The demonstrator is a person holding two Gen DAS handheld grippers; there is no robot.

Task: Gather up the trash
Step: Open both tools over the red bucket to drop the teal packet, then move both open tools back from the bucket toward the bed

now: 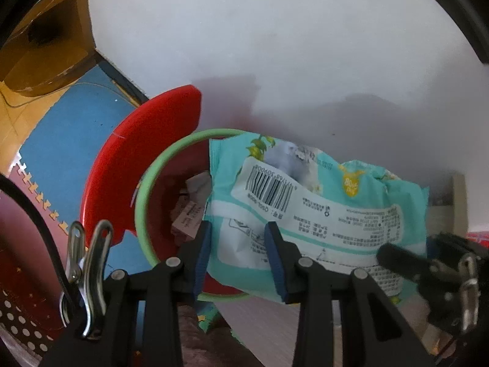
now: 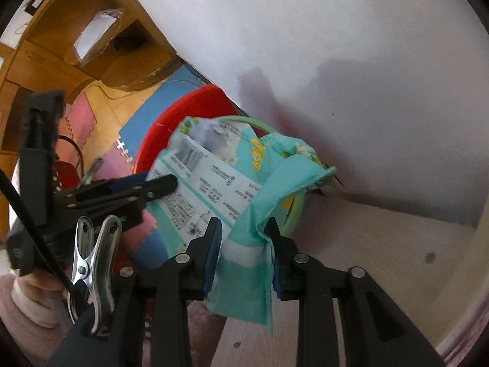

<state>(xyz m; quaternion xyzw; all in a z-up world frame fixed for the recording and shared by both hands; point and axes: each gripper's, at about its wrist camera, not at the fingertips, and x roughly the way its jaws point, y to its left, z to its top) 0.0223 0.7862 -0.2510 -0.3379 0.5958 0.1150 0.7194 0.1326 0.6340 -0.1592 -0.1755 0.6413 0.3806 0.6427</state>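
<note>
Now: wrapper over the bin, both tongs on it

Left wrist view: my left tongs (image 1: 238,257) straddle the wrapper's (image 1: 321,211) near edge; clamped or only bracketing, I cannot tell. Its long axis runs rightward across the green-rimmed bin (image 1: 143,202), half over the mouth.

Right wrist view: my right tongs (image 2: 243,244) grip its crumpled teal corner (image 2: 256,263), nearer the desk (image 2: 382,260). Barcode faces up.

Both tools are matte black plastic. The left gripper (image 1: 238,257) and right gripper (image 2: 243,250) each carry blue rubber pads (image 1: 201,257) on the fingers and round silver pivot pins (image 2: 182,258). A shiny steel spring clip (image 2: 94,263) sits beside each, with a black cable (image 2: 33,223) trailing past.
</note>
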